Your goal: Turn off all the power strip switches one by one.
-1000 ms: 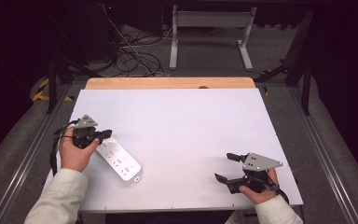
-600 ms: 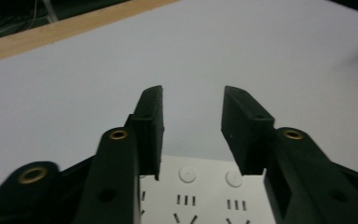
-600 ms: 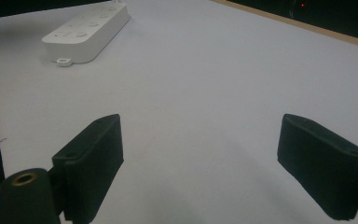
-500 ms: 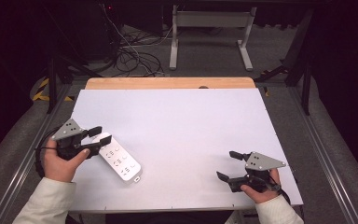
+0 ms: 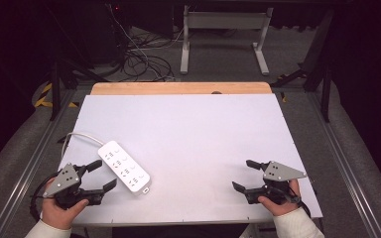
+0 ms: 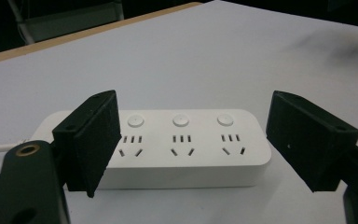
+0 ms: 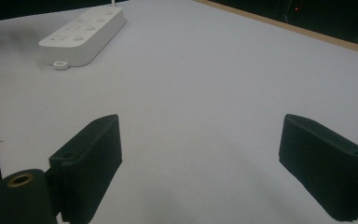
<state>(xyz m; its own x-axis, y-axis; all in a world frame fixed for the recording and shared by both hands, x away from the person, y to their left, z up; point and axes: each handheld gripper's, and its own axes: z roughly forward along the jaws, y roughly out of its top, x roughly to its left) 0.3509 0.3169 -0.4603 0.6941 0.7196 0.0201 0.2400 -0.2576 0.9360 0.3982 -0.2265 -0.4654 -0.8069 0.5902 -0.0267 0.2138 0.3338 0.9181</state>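
High view overhead, facing forward-down; gripper views low, close; all share power strip (image 5: 124,167).

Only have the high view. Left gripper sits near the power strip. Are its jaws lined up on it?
Observer: Yes. In the left gripper view the power strip lies broadside between the open jaws of the left gripper, slightly beyond them, untouched.
Operator: How many outlets face up?
Observer: Three in the near row, each with a round button above it.
Operator: Right gripper holding anything?
Observer: No. The right gripper is open over bare table; its view shows the strip far off with a small mounting tab at its near end.
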